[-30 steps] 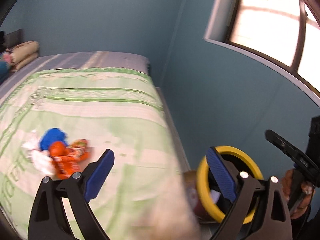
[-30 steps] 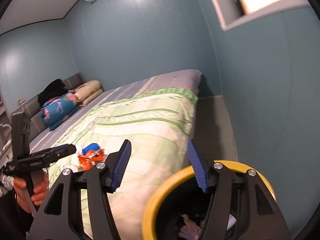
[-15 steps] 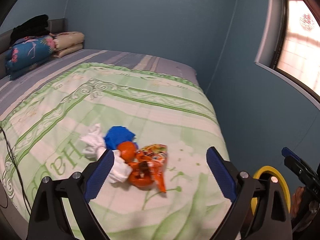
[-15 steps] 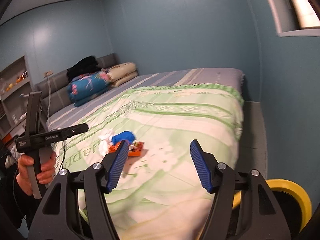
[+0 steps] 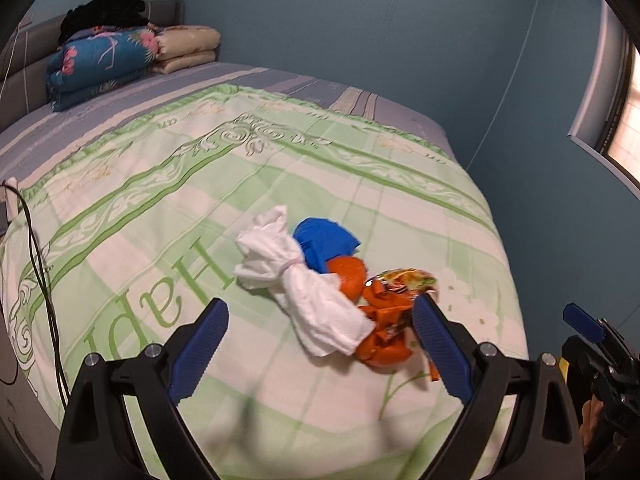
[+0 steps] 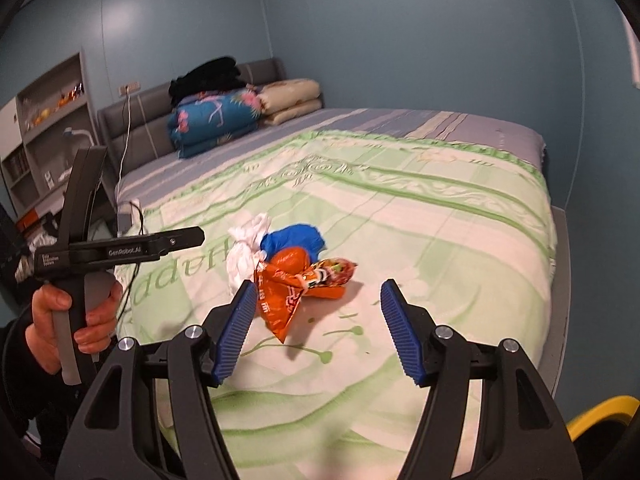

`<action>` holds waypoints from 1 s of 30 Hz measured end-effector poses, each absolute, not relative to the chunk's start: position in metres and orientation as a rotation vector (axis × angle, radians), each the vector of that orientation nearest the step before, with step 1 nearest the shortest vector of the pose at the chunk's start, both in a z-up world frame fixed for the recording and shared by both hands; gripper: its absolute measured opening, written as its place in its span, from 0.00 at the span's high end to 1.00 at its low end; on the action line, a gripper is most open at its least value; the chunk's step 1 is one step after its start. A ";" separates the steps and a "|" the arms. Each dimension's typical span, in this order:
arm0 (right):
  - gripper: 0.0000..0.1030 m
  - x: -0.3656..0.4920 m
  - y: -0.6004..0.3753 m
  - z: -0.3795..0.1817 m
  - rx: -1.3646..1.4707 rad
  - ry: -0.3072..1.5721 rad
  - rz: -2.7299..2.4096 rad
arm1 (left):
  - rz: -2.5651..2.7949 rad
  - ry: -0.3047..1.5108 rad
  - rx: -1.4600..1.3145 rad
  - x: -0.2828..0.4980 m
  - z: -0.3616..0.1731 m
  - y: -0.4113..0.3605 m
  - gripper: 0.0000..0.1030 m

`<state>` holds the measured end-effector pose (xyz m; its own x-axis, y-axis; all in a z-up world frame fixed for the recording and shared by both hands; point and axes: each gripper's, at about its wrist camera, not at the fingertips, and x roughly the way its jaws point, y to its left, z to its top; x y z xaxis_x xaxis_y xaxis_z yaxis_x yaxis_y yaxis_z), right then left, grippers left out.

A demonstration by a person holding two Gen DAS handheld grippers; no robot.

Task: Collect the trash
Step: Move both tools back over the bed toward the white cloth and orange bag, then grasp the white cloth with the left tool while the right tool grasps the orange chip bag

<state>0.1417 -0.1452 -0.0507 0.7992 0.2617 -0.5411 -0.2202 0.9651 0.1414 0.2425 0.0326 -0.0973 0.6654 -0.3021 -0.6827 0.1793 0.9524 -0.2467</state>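
Both jaws gape over trash pile point(image 5: 336, 288) on green bedspread point(image 6: 420, 216), blue-walled room

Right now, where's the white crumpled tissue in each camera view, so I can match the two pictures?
Left wrist: white crumpled tissue sits centre frame, between the open fingers, left of the orange wrapper.
Right wrist: white crumpled tissue lies left of centre, above the left fingertip, mostly behind the wrapper.
Shared landmark: the blue bag touching it.

"GenRobot.AI" is printed on the left gripper point(image 6: 176, 242); green "Happy" lettering runs upside down across the bedspread point(image 6: 400, 216)
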 end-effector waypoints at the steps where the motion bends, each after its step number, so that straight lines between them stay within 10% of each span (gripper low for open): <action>1: 0.41 0.145 -0.143 -0.055 0.063 0.599 0.264 | -0.268 0.804 -0.169 0.245 -0.100 0.035 0.13; 30: 0.41 0.220 -0.081 -0.116 -0.050 0.734 0.304 | -0.232 0.936 -0.308 0.357 -0.159 0.050 0.22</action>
<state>0.2196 -0.0806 -0.1157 0.7009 0.2561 -0.6658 -0.2906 0.9549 0.0614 0.3570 0.0501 -0.1591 0.5737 -0.3262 -0.7513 0.0618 0.9319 -0.3574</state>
